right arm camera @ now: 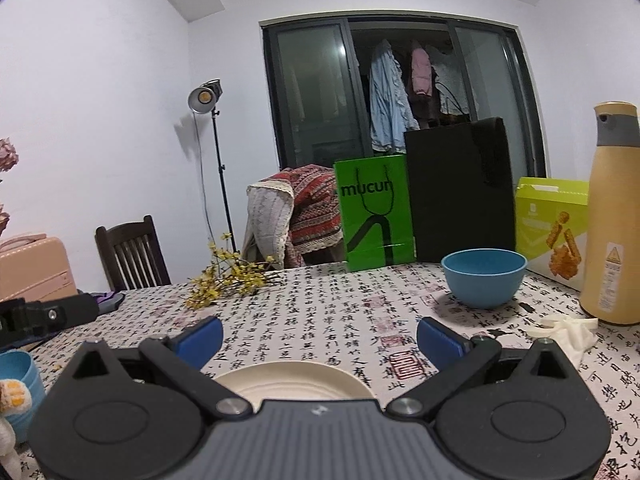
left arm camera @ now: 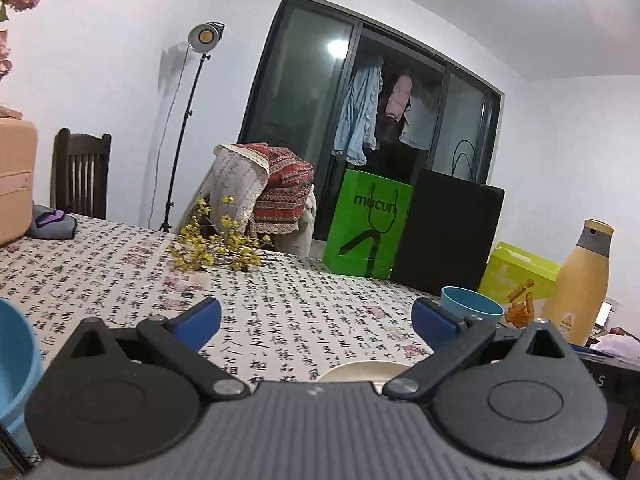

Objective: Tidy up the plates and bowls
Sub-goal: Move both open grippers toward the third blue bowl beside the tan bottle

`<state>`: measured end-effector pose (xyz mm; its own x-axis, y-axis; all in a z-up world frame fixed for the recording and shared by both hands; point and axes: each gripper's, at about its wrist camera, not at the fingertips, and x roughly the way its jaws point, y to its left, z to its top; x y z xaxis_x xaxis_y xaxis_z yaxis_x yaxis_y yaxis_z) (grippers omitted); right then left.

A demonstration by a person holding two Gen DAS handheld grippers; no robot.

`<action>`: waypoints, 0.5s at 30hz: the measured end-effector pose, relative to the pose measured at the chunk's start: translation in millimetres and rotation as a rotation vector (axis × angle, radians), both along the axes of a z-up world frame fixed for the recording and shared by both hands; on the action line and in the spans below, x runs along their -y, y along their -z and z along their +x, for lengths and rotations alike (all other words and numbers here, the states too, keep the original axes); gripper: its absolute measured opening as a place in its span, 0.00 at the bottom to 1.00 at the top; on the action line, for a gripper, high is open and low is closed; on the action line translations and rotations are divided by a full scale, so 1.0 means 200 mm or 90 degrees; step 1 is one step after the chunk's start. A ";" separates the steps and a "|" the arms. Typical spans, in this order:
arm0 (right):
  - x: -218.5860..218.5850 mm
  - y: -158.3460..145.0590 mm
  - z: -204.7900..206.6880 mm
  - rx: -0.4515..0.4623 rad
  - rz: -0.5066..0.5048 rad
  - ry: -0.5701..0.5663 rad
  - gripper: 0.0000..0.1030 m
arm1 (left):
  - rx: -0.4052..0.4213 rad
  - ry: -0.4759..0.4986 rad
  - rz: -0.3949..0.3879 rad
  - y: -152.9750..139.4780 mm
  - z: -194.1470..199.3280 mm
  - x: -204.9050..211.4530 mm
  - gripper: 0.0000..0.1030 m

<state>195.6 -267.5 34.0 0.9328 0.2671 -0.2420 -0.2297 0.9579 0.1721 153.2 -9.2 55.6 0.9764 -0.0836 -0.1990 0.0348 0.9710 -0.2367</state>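
Note:
A cream plate (right arm camera: 296, 380) lies on the calligraphy-print tablecloth just under my right gripper (right arm camera: 320, 338), which is open and holds nothing. A blue bowl (right arm camera: 484, 278) stands upright further back on the right. In the left wrist view my left gripper (left arm camera: 316, 322) is open and empty above the table; the cream plate's rim (left arm camera: 360, 370) shows just ahead of its body. The blue bowl (left arm camera: 472, 306) sits beyond its right finger. A second blue bowl (left arm camera: 16, 364) is at the left edge, also seen as a blue rim (right arm camera: 18, 376) in the right wrist view.
Yellow dried flowers (right arm camera: 228, 276) lie mid-table. A green bag (right arm camera: 376, 212), black bag (right arm camera: 460, 192), snack box (right arm camera: 552, 224) and tan bottle (right arm camera: 612, 216) line the far right. A crumpled white cloth (right arm camera: 568, 332) lies by the bottle. Chairs and a lamp stand beyond.

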 end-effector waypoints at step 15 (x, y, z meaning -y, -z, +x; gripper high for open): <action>0.24 -0.06 0.17 -0.013 0.002 0.060 1.00 | -0.047 0.033 -0.014 -0.12 0.28 0.20 1.00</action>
